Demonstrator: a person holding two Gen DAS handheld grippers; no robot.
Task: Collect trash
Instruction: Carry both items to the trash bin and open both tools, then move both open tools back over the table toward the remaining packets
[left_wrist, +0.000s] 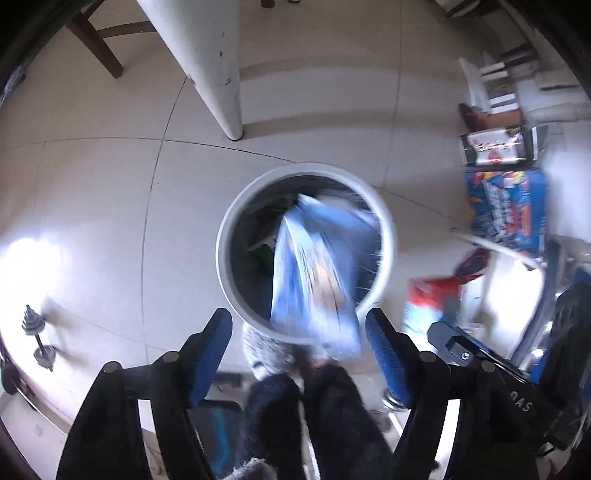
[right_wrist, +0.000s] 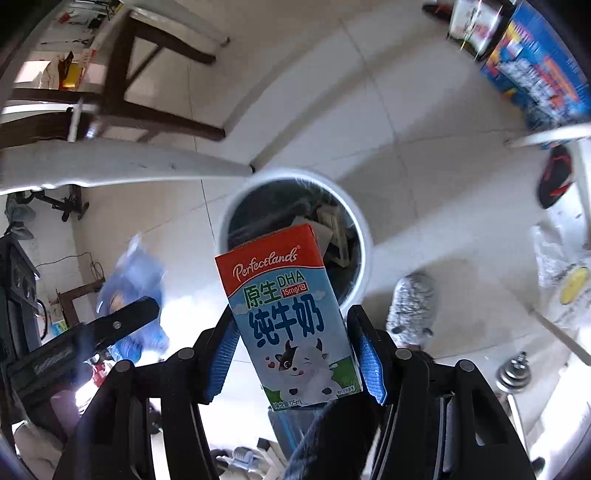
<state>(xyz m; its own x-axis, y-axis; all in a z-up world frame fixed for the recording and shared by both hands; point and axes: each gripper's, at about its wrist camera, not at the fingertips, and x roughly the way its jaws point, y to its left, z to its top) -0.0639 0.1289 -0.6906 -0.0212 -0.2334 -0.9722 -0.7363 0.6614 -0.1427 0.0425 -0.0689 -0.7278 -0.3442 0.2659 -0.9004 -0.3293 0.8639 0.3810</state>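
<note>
A white round bin (left_wrist: 226, 258) stands on the tiled floor right below both grippers, with trash inside it. My left gripper (left_wrist: 297, 315) is open above the bin's near rim. A blurred blue packet (left_wrist: 314, 273) hangs free between and just beyond its fingertips, over the bin's mouth, and no pad touches it. My right gripper (right_wrist: 291, 332) is shut on an upright milk carton (right_wrist: 284, 306), red on top and pale blue with a cartoon cow. The carton is over the near edge of the bin (right_wrist: 364, 236). The same carton (left_wrist: 428, 299) shows at the right of the left wrist view.
A white table leg (left_wrist: 218, 74) comes down just behind the bin, with a wooden chair (left_wrist: 99, 44) farther back. Colourful boxes (left_wrist: 506, 210) are stacked at the right. A dumbbell (left_wrist: 37, 332) lies at the left. The person's grey slippers (left_wrist: 266, 350) stand beside the bin.
</note>
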